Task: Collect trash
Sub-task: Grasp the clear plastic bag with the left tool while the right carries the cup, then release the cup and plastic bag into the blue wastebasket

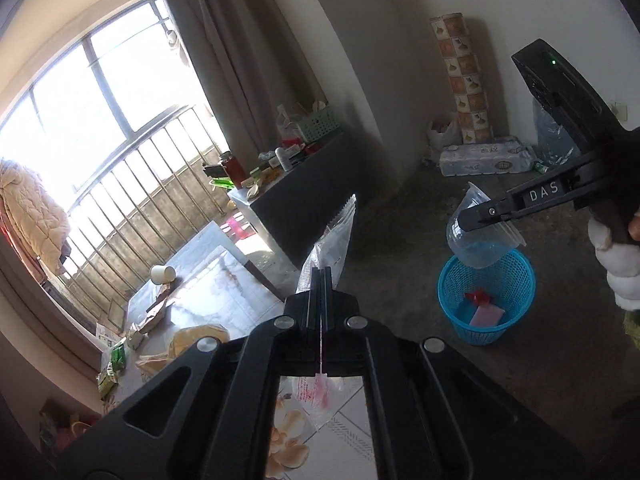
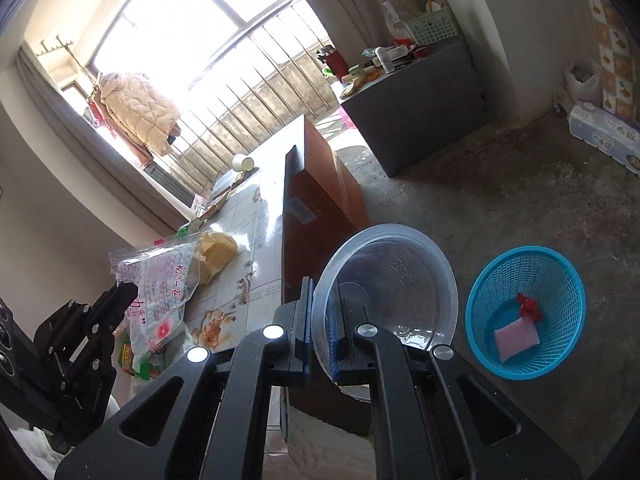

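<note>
Left tongs (image 1: 320,280) pinched a clear printed plastic bag (image 1: 334,236); right tongs (image 2: 322,328) pinched a clear plastic cup (image 2: 386,292) near a blue mesh basket (image 2: 560,276).

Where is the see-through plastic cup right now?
The clear plastic cup is pinched at its rim in the right tongs, held in the air beside the table edge, above the floor near the blue basket.
</note>
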The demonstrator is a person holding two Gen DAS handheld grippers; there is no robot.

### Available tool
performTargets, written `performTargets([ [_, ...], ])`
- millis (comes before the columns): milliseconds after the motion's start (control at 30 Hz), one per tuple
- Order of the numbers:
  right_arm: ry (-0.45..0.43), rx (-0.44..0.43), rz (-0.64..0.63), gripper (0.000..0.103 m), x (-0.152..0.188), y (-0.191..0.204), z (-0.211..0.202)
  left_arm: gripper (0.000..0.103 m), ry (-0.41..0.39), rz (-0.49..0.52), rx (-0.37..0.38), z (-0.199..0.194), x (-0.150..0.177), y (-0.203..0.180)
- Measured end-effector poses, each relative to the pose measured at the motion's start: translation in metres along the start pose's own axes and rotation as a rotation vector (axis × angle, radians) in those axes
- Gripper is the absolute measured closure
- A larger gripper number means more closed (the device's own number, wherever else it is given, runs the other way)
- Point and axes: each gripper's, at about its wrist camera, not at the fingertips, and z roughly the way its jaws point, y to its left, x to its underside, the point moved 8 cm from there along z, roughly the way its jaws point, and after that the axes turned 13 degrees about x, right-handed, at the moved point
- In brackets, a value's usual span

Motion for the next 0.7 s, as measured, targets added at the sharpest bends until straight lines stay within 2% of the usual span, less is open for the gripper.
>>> performTargets([
  [100, 0.052, 0.067, 0.085, 0.096, 0.012, -0.05, 0.023, 0.103, 0.1, -0.102, 0.193, 0.067, -0.013, -0.028],
  [233, 0.13, 0.123, 0.19, 0.096, 0.028, -0.103, 0.063, 0.103, 0.278, -0.262, 0.416, 0.163, -0.009, -0.064],
  [267, 0.147, 0.131, 0.217, 0.096, 0.031, -0.118, 0.072, 0.103, 0.317, -0.288, 0.432, 0.184, -0.007, -0.072],
  [333, 0.177, 0.145, 0.261, 0.096, 0.034, -0.138, 0.092, 0.103, 0.372, -0.279, 0.43, 0.223, -0.003, -0.086],
  [433, 0.206, 0.171, 0.315, 0.095, 0.034, -0.17, 0.121, 0.103, 0.42, -0.303, 0.465, 0.265, 0.003, -0.103],
  [500, 0.216, 0.197, 0.36, 0.094, 0.032, -0.19, 0.139, 0.103, 0.415, -0.32, 0.47, 0.285, -0.001, -0.109],
  [533, 0.224, 0.196, 0.377, 0.093, 0.032, -0.198, 0.149, 0.093, 0.403, -0.327, 0.465, 0.293, -0.003, -0.111],
  [567, 0.233, 0.204, 0.391, 0.086, 0.032, -0.205, 0.158, 0.084, 0.399, -0.334, 0.454, 0.301, -0.005, -0.114],
  [600, 0.237, 0.224, 0.407, 0.069, 0.033, -0.212, 0.165, 0.069, 0.395, -0.339, 0.432, 0.308, -0.005, -0.114],
  [633, 0.233, 0.243, 0.419, 0.06, 0.034, -0.218, 0.169, 0.063, 0.386, -0.347, 0.41, 0.312, -0.008, -0.114],
  [667, 0.226, 0.251, 0.426, 0.055, 0.034, -0.221, 0.172, 0.061, 0.375, -0.357, 0.402, 0.312, -0.01, -0.112],
  [700, 0.222, 0.253, 0.434, 0.055, 0.034, -0.224, 0.175, 0.057, 0.366, -0.368, 0.402, 0.313, -0.012, -0.111],
])
